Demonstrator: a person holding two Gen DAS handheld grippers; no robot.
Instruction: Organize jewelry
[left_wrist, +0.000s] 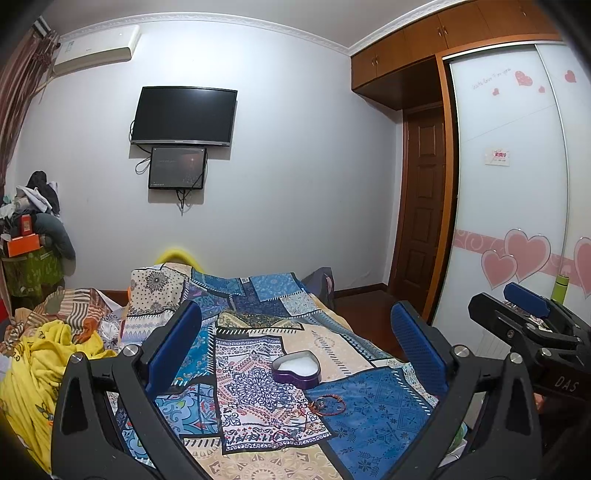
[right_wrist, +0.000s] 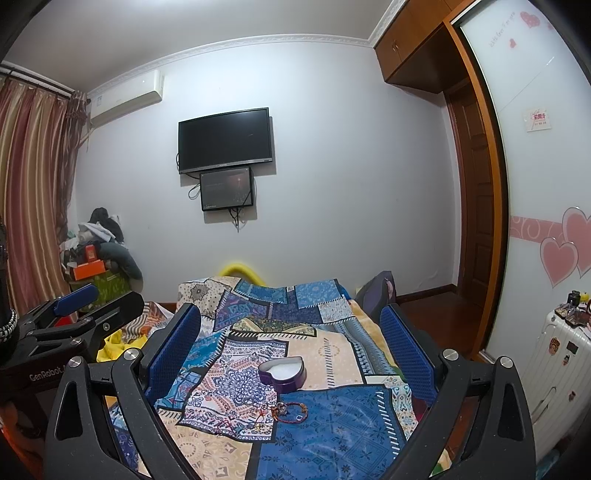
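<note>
A purple heart-shaped box (left_wrist: 296, 369) with a white lining lies open on the patterned bedspread (left_wrist: 376, 410); it also shows in the right wrist view (right_wrist: 283, 372). Just in front of it lie red beaded bracelets (left_wrist: 327, 405) (right_wrist: 291, 410) and thin red cords (left_wrist: 284, 432) (right_wrist: 236, 424). My left gripper (left_wrist: 295, 343) is open and empty, held above the bed short of the box. My right gripper (right_wrist: 290, 339) is open and empty too, at about the same height. Each gripper shows at the edge of the other's view.
A crumpled yellow blanket (left_wrist: 40, 373) and striped cloth lie left of the bed. A white suitcase (right_wrist: 554, 362) with small items on top stands at the right by the wardrobe (left_wrist: 509, 184). A TV (left_wrist: 184, 116) hangs on the far wall.
</note>
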